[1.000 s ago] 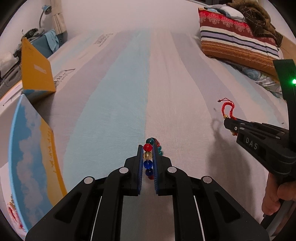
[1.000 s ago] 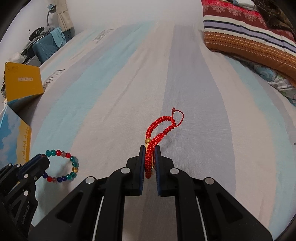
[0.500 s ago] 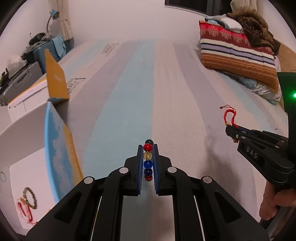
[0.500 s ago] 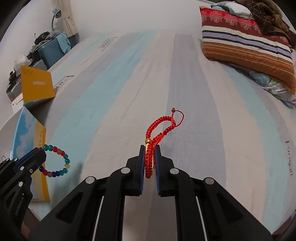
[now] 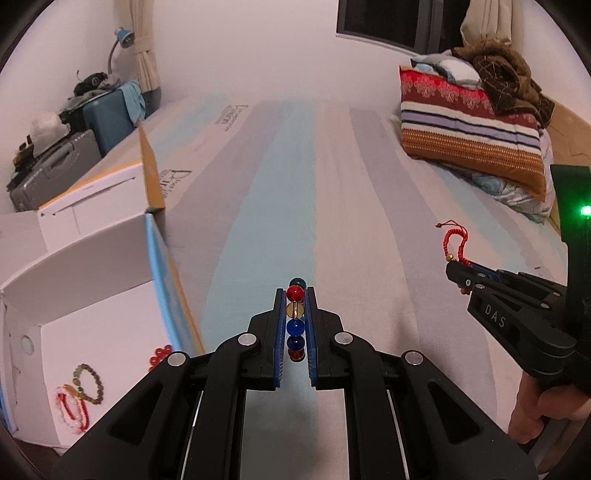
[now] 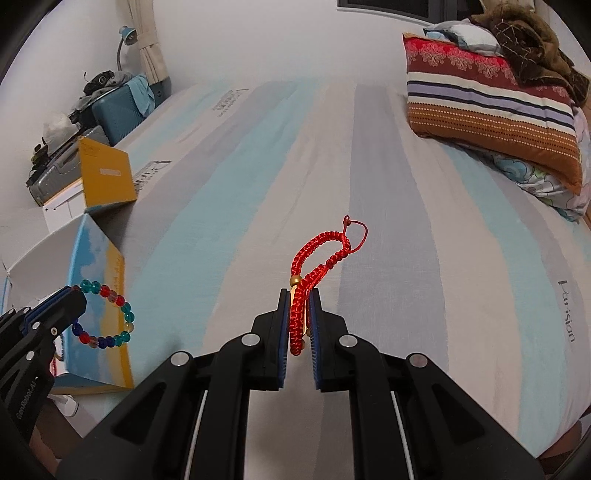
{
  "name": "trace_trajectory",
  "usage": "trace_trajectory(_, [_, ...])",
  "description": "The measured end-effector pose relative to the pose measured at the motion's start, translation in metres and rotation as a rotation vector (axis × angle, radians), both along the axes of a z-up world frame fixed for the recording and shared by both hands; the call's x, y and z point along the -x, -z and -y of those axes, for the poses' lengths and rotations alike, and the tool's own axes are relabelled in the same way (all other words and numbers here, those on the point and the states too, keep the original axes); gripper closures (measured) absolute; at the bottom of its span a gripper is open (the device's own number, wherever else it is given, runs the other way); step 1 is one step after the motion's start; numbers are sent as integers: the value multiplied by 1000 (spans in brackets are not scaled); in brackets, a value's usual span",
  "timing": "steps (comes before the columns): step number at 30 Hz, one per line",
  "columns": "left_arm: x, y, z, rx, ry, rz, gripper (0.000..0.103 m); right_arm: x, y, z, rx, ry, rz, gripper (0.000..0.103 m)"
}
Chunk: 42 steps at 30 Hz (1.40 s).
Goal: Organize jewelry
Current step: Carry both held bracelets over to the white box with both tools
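My left hand-held gripper (image 5: 294, 317) pinches the light, slippery beaded bracelet (image 6: 107, 314) across its beads; my right hand-held gripper (image 6: 299, 321) clamps the limp red braided cord bracelet (image 6: 325, 254) near its gold bead.

**A lived-in bedroom at home**

We are looking across a bed (image 5: 295, 192) that fills most of both views, its sheet striped in pale blue, grey and beige with printed lettering near the edges. At the far right we see a striped pillow (image 6: 491, 110) with a brown blanket (image 6: 524, 40) heaped on it and a floral quilt (image 6: 535, 177) beneath. Against the left wall we find suitcases (image 5: 107, 118) piled with clothes and bags, a blue desk lamp (image 5: 123, 37) and a tied curtain (image 5: 146, 44). We also see a dark window (image 5: 399, 22) in the back wall, and an open cardboard box (image 5: 92, 288) beside the bed.
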<state>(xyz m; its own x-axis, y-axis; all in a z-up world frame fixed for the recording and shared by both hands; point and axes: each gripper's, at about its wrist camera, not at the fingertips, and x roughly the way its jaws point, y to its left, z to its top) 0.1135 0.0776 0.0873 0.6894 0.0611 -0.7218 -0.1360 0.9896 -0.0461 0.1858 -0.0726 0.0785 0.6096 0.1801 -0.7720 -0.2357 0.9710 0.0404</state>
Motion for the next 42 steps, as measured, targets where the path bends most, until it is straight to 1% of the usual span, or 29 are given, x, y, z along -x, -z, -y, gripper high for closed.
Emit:
trace_trajectory(7, [24,-16,-18,-6,-31,30,94,27,-17,-28,4,-50,35,94])
trace_trajectory(13, [47,-27,-46,-11,-84,50,94,43,-30,-58,-11,-102,58,93])
trace_trajectory(19, [73,-28,-85,-22,-149,53,94,56,-33,-106,-23,-173,56,94])
trace_trajectory(25, [99,-22,-133,-28,-239,43,94,74,-33,-164,-46,-277,54,94])
trace_trajectory(29, [115,-15,-166,-31,-305,26,94,86,-28,-203,-50,-348,43,94])
trace_trajectory(33, [131,-4,-198,-30,-363,2,94,93,-16,-239,-38,-404,22,94])
trace_trajectory(36, [138,5,-216,-26,-393,-18,94,95,-4,-261,-22,-432,3,94])
trace_trajectory(42, [139,26,-244,-14,-431,-73,94,90,24,-294,15,-448,-60,94])
